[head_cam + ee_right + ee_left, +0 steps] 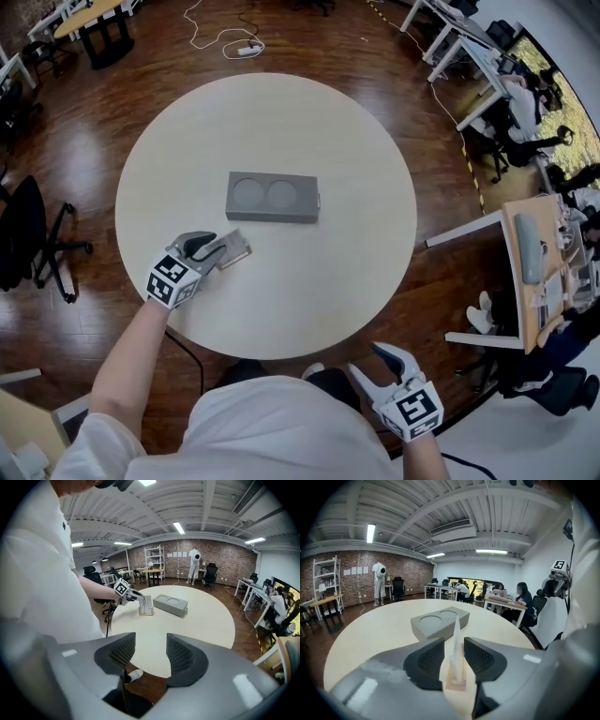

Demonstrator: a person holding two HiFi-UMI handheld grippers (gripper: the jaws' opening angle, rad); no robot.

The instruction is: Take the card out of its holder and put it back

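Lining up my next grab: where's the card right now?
Head view: the card stands in its wooden holder between the left gripper's open jaws, front-left on the table, just before the grey two-recess block.

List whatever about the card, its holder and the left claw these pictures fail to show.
- Print on the card: edge-on in the left gripper view, too small in the right gripper view, partly covered by the left claw in the head view.
- Slot of the holder: masked by the card's foot and the claw around it, so how deep the card sits is unclear.
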